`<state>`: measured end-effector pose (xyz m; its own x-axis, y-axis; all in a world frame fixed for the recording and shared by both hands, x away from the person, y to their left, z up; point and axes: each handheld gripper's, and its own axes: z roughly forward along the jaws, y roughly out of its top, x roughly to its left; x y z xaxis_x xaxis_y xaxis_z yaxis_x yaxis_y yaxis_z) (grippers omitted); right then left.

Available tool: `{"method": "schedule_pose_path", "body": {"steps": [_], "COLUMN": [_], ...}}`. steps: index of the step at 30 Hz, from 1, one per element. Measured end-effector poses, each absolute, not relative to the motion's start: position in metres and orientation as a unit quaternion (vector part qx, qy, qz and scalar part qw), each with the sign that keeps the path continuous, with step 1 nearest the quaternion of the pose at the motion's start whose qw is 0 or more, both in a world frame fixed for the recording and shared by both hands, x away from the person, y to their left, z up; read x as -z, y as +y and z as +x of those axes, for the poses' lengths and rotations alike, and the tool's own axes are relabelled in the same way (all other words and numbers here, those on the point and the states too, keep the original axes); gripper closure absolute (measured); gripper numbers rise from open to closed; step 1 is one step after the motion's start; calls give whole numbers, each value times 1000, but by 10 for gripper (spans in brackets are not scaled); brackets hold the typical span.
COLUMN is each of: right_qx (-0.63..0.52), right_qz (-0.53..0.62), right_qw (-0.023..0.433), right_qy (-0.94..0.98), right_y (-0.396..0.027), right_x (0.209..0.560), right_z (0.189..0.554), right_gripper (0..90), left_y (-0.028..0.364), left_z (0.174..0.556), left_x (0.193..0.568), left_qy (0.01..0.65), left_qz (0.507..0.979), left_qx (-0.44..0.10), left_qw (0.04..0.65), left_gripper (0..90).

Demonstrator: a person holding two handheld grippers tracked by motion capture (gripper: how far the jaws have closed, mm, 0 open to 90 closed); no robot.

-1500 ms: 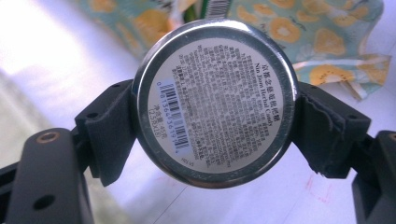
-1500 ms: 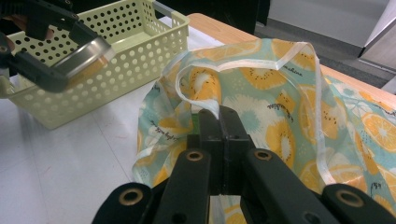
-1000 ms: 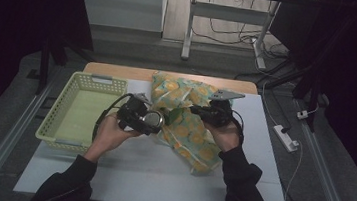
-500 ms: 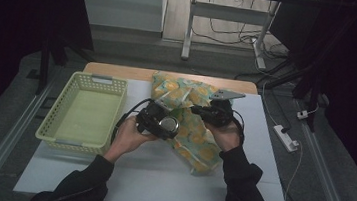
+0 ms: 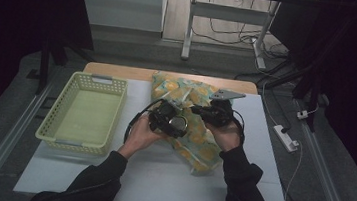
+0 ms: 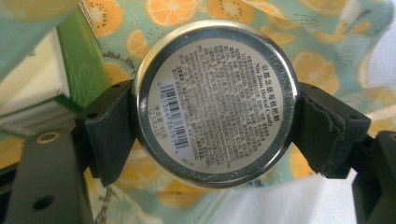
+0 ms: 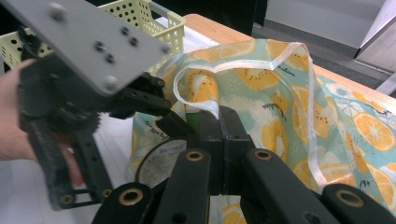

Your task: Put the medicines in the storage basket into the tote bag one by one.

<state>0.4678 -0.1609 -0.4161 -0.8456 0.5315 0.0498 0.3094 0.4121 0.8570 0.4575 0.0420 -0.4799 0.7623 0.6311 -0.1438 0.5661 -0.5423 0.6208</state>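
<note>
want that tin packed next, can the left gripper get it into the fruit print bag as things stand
Probably yes. The left gripper holds the round tin right at the bag, and the right gripper pinches the bag's rim up, though the opening is hard to see.

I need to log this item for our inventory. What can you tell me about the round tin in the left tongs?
The round tin is a flat metal candy tin with a shiny silver rim and a pale label bearing dense small print and a barcode. The left tongs clamp it by its opposite edges, its labelled face toward the camera. It hangs above the fruit-print bag, near a green box inside.
</note>
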Motion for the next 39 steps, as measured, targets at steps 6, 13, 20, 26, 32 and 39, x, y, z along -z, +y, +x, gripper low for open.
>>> {"method": "schedule_pose_path", "body": {"steps": [6,13,20,26,32,39], "right_qx": [-480,-477,-476,-472,-470,-467], "right_qz": [254,255,257,262,265,266], "right_qw": [116,116,117,117,116,116], "right_qy": [831,833,833,833,834,835], "right_y": [-162,-162,-162,-164,-164,-163], "right_x": [416,417,418,420,421,423], "right_z": [468,469,470,472,473,473], "right_gripper": [894,894,894,894,894,894], "left_y": [37,31,27,26,24,19], "left_z": [468,479,489,496,499,502], "left_x": [484,485,493,503,514,523], "left_qy": [343,346,352,353,350,344], "left_qz": [877,875,873,870,871,876], "left_qx": [-59,-71,-77,-78,-80,-86], "left_qw": [330,331,329,336,336,326], "left_gripper": [207,207,206,206,204,201]}}
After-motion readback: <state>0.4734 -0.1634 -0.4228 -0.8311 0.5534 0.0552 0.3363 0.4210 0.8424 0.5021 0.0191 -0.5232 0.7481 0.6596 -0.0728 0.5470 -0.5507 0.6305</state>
